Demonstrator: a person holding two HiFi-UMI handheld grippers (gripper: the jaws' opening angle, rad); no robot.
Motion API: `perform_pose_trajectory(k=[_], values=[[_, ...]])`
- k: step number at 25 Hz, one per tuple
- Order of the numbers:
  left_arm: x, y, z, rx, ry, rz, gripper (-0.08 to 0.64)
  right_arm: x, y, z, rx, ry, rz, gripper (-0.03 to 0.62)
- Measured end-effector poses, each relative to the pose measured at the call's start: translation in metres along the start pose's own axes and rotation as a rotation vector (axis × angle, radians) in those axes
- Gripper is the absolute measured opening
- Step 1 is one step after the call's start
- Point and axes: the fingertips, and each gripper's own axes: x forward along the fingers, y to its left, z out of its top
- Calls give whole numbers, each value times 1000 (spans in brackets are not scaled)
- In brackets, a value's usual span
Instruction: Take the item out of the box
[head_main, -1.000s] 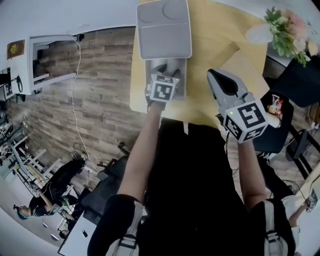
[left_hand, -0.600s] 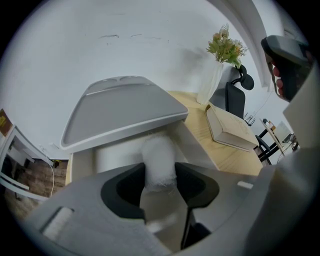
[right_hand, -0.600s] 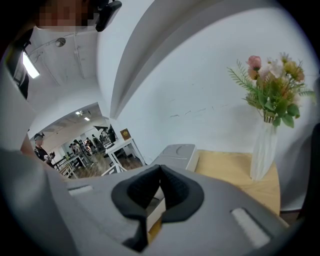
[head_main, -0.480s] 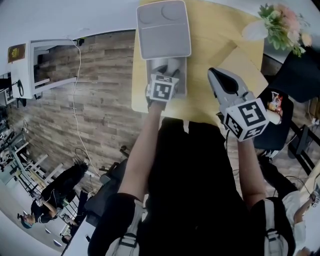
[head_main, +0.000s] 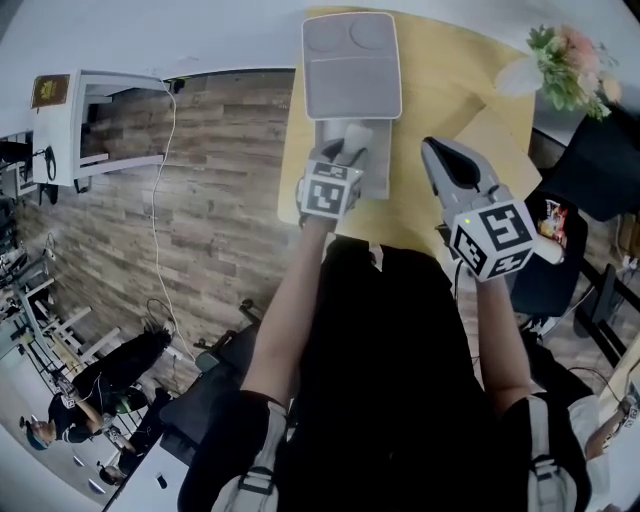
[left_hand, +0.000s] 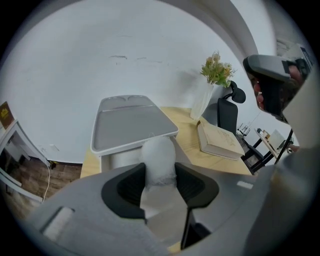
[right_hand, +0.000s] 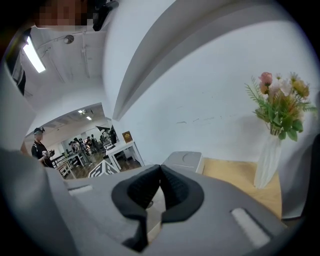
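A grey box (head_main: 375, 175) stands on the yellow table (head_main: 440, 100) with its lid (head_main: 352, 65) tipped up at the far side. My left gripper (head_main: 345, 152) is over the open box and shut on a soft white item (head_main: 356, 135). In the left gripper view the white item (left_hand: 159, 155) sits pinched between the dark pads (left_hand: 131, 186), in front of the lid (left_hand: 131, 122). My right gripper (head_main: 437, 152) hovers to the right of the box, shut with nothing in it. In the right gripper view its pads (right_hand: 176, 187) meet, and the box (right_hand: 184, 161) lies beyond them.
A white vase of flowers (head_main: 565, 65) stands at the table's far right corner. A closed book (left_hand: 218, 141) lies on the table right of the box. A black chair (head_main: 590, 165) is beside the table, and wood floor lies to the left.
The left jaws have drawn in round the white item, which now shows above the box's rim. The right gripper has hardly moved.
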Motion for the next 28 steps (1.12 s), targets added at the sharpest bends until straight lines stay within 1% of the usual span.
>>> perform_pose_trajectory(k=[2, 5, 14, 19, 23, 28], values=[[-12, 4, 4, -26, -33, 6, 190, 2, 6, 7, -12, -24, -14, 3], [-31, 9, 16, -69, -100, 14, 190, 4, 16, 16, -29, -47, -12, 3], [-98, 20, 62, -137, -302, 23, 190, 4, 44, 41, -75, -89, 10, 3], [-131, 18, 86, -153, -398, 22, 189, -3, 53, 53, -100, -119, 23, 3], [-153, 15, 104, -159, -465, 15, 190, -10, 57, 62, -116, -138, 14, 3], [-175, 8, 124, -157, -537, 0, 190, -20, 55, 75, -104, -167, 16, 2]])
